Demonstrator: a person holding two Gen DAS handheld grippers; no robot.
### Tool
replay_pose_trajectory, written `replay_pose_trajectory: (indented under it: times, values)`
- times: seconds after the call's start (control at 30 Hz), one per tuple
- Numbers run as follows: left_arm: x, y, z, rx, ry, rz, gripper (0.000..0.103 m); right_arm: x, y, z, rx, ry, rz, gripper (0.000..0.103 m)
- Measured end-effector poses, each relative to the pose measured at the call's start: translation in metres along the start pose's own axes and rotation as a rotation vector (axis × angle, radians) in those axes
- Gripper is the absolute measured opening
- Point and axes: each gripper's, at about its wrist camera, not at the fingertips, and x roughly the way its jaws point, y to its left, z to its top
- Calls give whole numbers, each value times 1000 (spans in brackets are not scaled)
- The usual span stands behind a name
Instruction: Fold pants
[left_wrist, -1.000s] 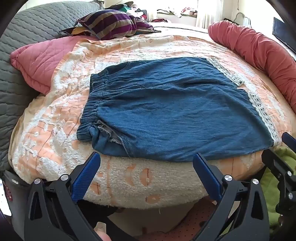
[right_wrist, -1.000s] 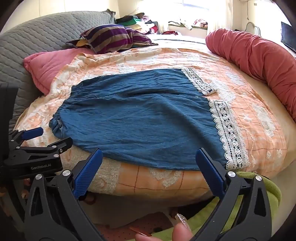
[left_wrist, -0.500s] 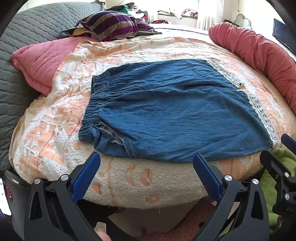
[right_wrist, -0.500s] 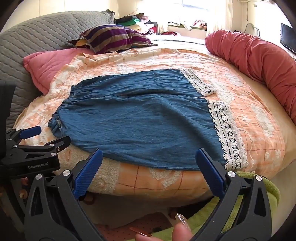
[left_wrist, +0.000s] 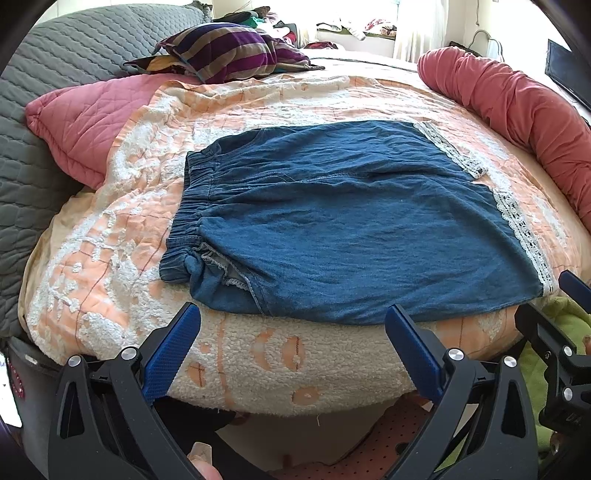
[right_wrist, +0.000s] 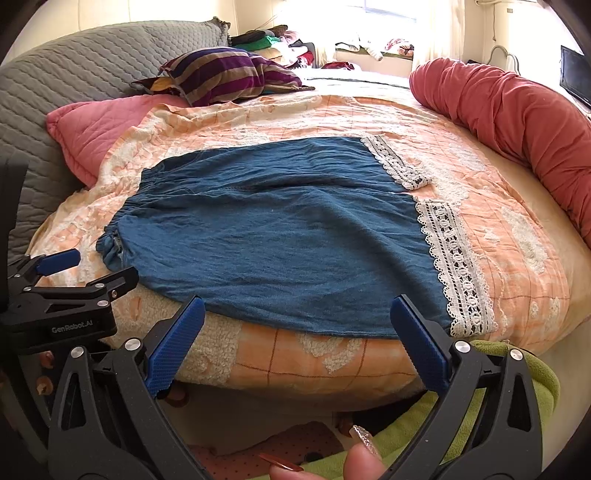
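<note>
Reading "GenRobot.AI" in white on the black body of the left gripper (right_wrist: 79, 269) is possible only from the right wrist view, where that tool sits at the left edge, apart from the cloth.

Blue pants (left_wrist: 354, 221) lie flat near the front edge of the bed, on an orange and white blanket (left_wrist: 122, 236). Their long axis runs left to right: the gathered waistband (left_wrist: 188, 218) points left toward the pink pillow (left_wrist: 85, 122), and the white lace hems (right_wrist: 454, 266) point right toward the red bolster (right_wrist: 517, 110).

Both grippers hover off the near edge of the bed, just short of the pants. The left gripper (left_wrist: 291, 350) has its blue pads spread wide with nothing between them; the right gripper (right_wrist: 295, 339) is spread the same way, also holding nothing.

The left view shows the waistband's elastic gathers and a turned-out seam at the near left corner. The right view shows the lace pattern far more plainly, plus a fingertip with a glittered nail (right_wrist: 364, 445) at the bottom. A striped pillow (right_wrist: 229, 75) lies at the back.
</note>
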Motion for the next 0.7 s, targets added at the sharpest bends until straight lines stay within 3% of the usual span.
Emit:
replay_pose_trajectory:
  times: [0.7]
  values:
    - [-6, 5, -1, -8, -17, 9, 99, -2, 4, 0, -8, 1, 15, 95]
